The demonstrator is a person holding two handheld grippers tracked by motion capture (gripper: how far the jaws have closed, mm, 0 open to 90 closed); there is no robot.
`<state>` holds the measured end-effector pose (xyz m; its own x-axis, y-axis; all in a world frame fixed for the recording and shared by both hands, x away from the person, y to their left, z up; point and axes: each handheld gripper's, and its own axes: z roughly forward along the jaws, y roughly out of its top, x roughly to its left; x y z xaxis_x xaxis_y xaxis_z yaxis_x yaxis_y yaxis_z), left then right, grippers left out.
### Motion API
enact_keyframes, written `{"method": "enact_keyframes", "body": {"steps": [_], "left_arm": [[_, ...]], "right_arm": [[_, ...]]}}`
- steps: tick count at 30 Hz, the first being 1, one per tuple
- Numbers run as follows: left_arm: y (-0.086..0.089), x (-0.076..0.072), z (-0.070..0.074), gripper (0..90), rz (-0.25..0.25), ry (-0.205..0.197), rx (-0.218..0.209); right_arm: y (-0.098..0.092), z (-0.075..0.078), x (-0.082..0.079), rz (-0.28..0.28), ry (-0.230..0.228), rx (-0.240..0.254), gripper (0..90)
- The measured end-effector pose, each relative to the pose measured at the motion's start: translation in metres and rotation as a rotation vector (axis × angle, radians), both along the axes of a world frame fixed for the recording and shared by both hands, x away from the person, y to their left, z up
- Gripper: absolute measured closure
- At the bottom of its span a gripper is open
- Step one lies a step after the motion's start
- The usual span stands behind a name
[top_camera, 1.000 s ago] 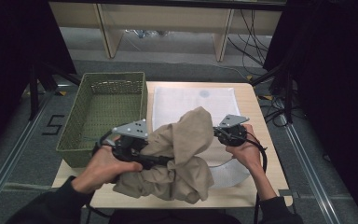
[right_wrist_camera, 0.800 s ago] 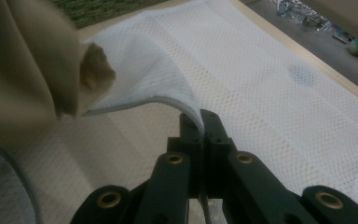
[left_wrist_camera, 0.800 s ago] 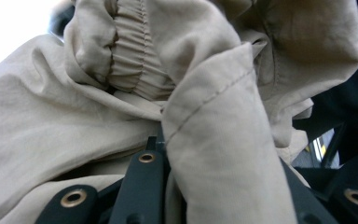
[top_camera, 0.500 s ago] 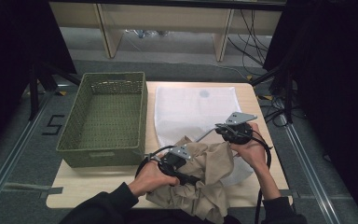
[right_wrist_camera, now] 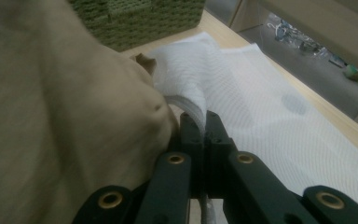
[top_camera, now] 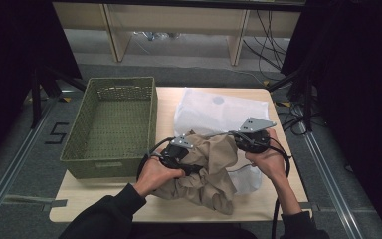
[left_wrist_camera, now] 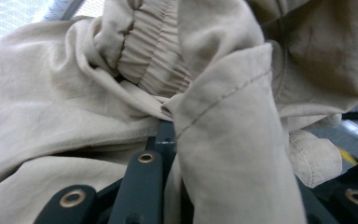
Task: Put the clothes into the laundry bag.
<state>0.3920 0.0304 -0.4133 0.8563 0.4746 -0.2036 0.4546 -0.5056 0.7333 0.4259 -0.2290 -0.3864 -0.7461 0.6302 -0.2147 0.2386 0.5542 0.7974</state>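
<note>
Two hand-held grippers work a crumpled beige garment at the near edge of a wooden table. The left gripper sits low at the garment's left side, its jaws buried in the cloth; in the left gripper view a stitched fold and an elastic-gathered band of the beige garment drape over and between the black jaws, which stand partly closed with cloth bunched between them, so the grip reads as clamped on the fabric. The right gripper lies at the garment's upper right, its jaws drawn tightly together; in the right gripper view a thin edge of the white mesh cloth is pinched between the fingertips, with the beige garment pressed against their left flank. Beyond those fingertips the white mesh cloth spreads flat across the table; a faint round grey mark shows on it. A green woven basket stands well to the left of the left gripper's fingers, apart from both cloths.
</note>
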Motion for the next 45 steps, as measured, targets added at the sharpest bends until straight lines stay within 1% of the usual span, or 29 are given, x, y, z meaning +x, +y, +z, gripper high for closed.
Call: {"method": "enact_keyframes", "body": {"steps": [1, 2, 4, 5, 6, 7, 10, 11, 13, 16, 17, 18, 20, 21, 22, 24, 26, 27, 29, 31, 34, 35, 36, 37, 39, 40, 43, 44, 45], "left_arm": [[0.000, 0.000, 0.000, 73.8, 0.000, 0.000, 0.000], [-0.010, 0.004, -0.009, 73.8, -0.009, -0.019, 0.066], [-0.018, 0.007, -0.018, 73.7, -0.003, -0.005, 0.094], [-0.035, 0.014, -0.038, 73.6, 0.014, 0.018, 0.112], [-0.042, 0.017, -0.045, 73.5, -0.011, 0.008, 0.170], [-0.049, 0.018, -0.050, 73.2, -0.008, -0.008, 0.189], [-0.065, 0.024, -0.063, 70.2, 0.046, 0.013, 0.172], [-0.064, 0.026, -0.061, 68.4, 0.033, 0.000, 0.187], [-0.066, 0.021, -0.057, 56.7, 0.096, -0.013, 0.118], [-0.062, 0.015, -0.049, 39.5, 0.098, -0.006, 0.082], [-0.049, 0.008, -0.031, 33.3, 0.088, -0.037, 0.033], [-0.049, 0.008, -0.031, 29.6, 0.088, -0.037, 0.033], [-0.021, 0.006, -0.002, 25.3, 0.138, -0.082, -0.006], [-0.021, 0.006, -0.002, 23.7, 0.138, -0.082, -0.006], [-0.012, 0.010, 0.006, 23.4, 0.166, -0.117, 0.015], [-0.005, 0.019, 0.012, 21.6, 0.192, -0.199, 0.123], [0.000, 0.035, 0.012, 21.6, 0.224, -0.226, 0.184], [0.000, 0.035, 0.012, 21.5, 0.224, -0.226, 0.184], [0.001, 0.055, 0.004, 17.1, 0.289, -0.207, 0.211], [-0.001, 0.081, -0.019, 16.6, 0.300, -0.109, 0.264], [-0.003, 0.096, -0.034, 15.2, 0.314, -0.075, 0.245], [-0.004, 0.105, -0.045, 18.5, 0.308, -0.019, 0.205], [-0.003, 0.107, -0.048, 30.7, 0.268, 0.023, 0.147], [-0.003, 0.105, -0.049, 47.4, 0.241, 0.019, 0.143], [-0.008, 0.094, -0.045, 70.4, 0.180, -0.051, 0.145], [-0.012, 0.087, -0.041, 75.2, 0.157, -0.078, 0.134], [-0.026, 0.061, -0.032, 83.5, 0.043, -0.067, 0.039], [-0.031, 0.054, -0.030, 84.1, 0.002, -0.070, 0.042], [-0.039, 0.045, -0.030, 84.1, 0.007, -0.080, 0.019]], "right_arm": [[0.001, 0.001, 0.000, -0.003, -0.003, -0.001, 90.0], [0.001, 0.001, -0.001, -0.004, 0.003, -0.003, 90.0], [0.002, 0.000, -0.001, -0.009, 0.005, -0.006, 90.0], [0.002, 0.000, 0.000, -0.001, -0.007, -0.016, 90.0], [0.002, 0.000, -0.001, -0.003, -0.004, -0.015, 90.0], [0.002, 0.001, -0.001, 0.001, 0.012, -0.006, 90.0], [0.002, 0.004, -0.004, 0.006, -0.006, -0.007, 90.0], [0.003, 0.003, -0.005, 0.015, -0.007, -0.013, 90.0], [0.006, 0.000, -0.005, 0.029, -0.003, -0.041, 90.0], [0.008, -0.005, -0.005, 0.034, 0.008, -0.055, 90.0], [0.007, -0.007, -0.004, 0.031, 0.007, -0.062, 90.0], [0.007, -0.007, -0.004, 0.031, 0.007, -0.062, 90.0], [0.005, -0.006, -0.004, 0.014, 0.015, -0.055, 90.0], [0.005, -0.006, -0.004, 0.014, 0.015, -0.055, 90.0], [0.005, -0.005, -0.004, 0.010, 0.018, -0.050, 90.0], [0.005, -0.005, -0.003, 0.016, 0.013, -0.051, 90.0], [0.006, -0.006, -0.003, 0.019, 0.007, -0.057, 90.0], [0.006, -0.006, -0.003, 0.019, 0.007, -0.057, 90.0], [0.006, -0.006, -0.003, 0.020, 0.009, -0.055, 90.0], [0.005, -0.007, -0.003, 0.018, 0.016, -0.050, 90.0], [0.005, -0.008, -0.002, 0.017, 0.022, -0.054, 90.0], [0.006, -0.009, -0.001, 0.028, 0.015, -0.058, 90.0], [0.006, -0.009, -0.002, 0.016, 0.025, -0.055, 90.0], [0.006, -0.010, -0.001, 0.018, 0.026, -0.055, 90.0], [0.006, -0.009, 0.000, 0.021, 0.022, -0.055, 90.0], [0.006, -0.010, 0.000, 0.026, 0.018, -0.055, 90.0], [0.006, -0.010, 0.001, 0.017, 0.013, -0.052, 90.0], [0.007, -0.009, 0.000, 0.008, 0.025, -0.041, 90.0], [0.007, -0.008, 0.000, 0.011, 0.019, -0.044, 90.0]]}}
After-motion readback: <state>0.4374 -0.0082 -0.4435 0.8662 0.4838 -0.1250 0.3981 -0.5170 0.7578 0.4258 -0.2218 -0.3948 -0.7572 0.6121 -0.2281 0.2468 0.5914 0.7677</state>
